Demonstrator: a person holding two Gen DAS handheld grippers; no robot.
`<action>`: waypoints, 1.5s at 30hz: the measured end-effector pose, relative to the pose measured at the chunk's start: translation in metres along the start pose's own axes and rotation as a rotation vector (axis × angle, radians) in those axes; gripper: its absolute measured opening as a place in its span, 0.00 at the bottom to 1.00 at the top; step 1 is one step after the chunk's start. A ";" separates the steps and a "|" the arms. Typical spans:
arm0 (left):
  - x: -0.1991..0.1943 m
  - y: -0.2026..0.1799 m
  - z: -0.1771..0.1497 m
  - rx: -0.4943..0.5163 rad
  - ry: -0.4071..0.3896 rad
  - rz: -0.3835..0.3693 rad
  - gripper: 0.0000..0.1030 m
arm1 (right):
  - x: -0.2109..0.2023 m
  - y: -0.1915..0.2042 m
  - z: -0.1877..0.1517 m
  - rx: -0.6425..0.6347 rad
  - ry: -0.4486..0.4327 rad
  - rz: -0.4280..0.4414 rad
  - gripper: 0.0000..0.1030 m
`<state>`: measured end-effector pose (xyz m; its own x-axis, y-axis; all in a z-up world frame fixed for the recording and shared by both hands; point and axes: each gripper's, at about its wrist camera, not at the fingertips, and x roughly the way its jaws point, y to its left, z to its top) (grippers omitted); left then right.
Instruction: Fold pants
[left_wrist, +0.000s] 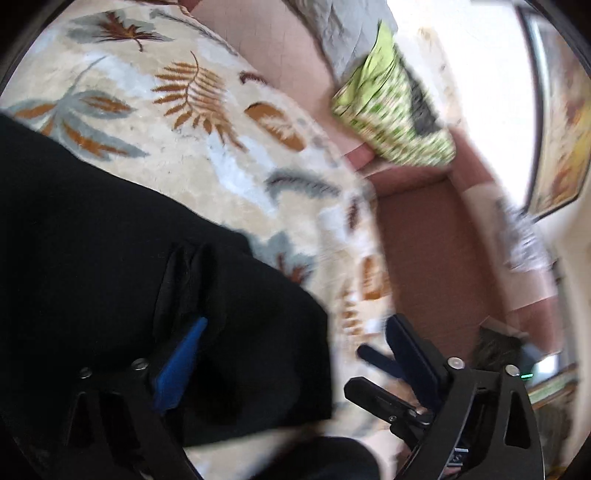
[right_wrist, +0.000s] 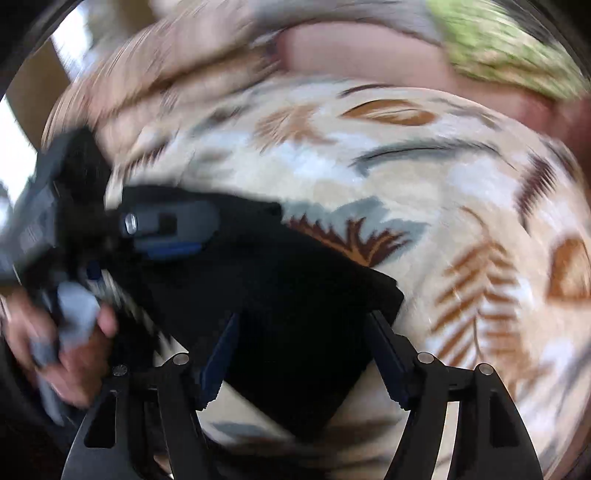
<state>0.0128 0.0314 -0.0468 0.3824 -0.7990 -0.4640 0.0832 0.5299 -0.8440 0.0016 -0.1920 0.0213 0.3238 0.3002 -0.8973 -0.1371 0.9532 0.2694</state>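
A cream blanket (left_wrist: 192, 122) printed with brown, rust and grey leaves covers the work surface; behind it runs a pinkish sofa back (left_wrist: 280, 48) with a green-patterned cushion (left_wrist: 395, 107) leaning on it, and a grey cloth (left_wrist: 351, 26) draped above; a framed picture (left_wrist: 557, 122) hangs on the bright wall at the far right of the left wrist view; both views are smeared by motion, the right one heavily.

The black pants (left_wrist: 110, 236) lie on the blanket, filling the lower left of the left wrist view; the left gripper (left_wrist: 295, 354) has its jaws spread wide, one blue finger (left_wrist: 177, 365) lying over the black cloth and the other dark finger (left_wrist: 413, 350) out over the blanket, well clear of the fabric edge; nothing is pinched between them.

In the right wrist view the pants (right_wrist: 295, 295) run from the left toward a squared corner at the centre; the right gripper (right_wrist: 303, 350) is spread apart too, its fingers (right_wrist: 221, 354) straddling that folded end, the cloth lying between and under them without being clamped; to the left the other gripper (right_wrist: 162, 229) sits over the black cloth, with the person's left hand (right_wrist: 62, 354) on its handle, partly blocking the sight of the pants' far part.
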 end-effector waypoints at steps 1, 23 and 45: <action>-0.015 0.000 -0.001 0.005 -0.019 -0.016 0.93 | -0.012 0.001 -0.007 0.081 -0.054 0.020 0.81; -0.195 0.161 -0.055 -0.364 -0.398 0.005 0.99 | -0.017 0.015 -0.042 0.163 -0.209 0.195 0.83; -0.168 0.166 -0.053 -0.284 -0.468 0.162 0.15 | -0.015 0.005 -0.042 0.216 -0.208 0.244 0.83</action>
<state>-0.0864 0.2381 -0.1231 0.7422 -0.4686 -0.4790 -0.2364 0.4858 -0.8415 -0.0437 -0.1932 0.0216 0.4916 0.4991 -0.7136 -0.0407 0.8317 0.5537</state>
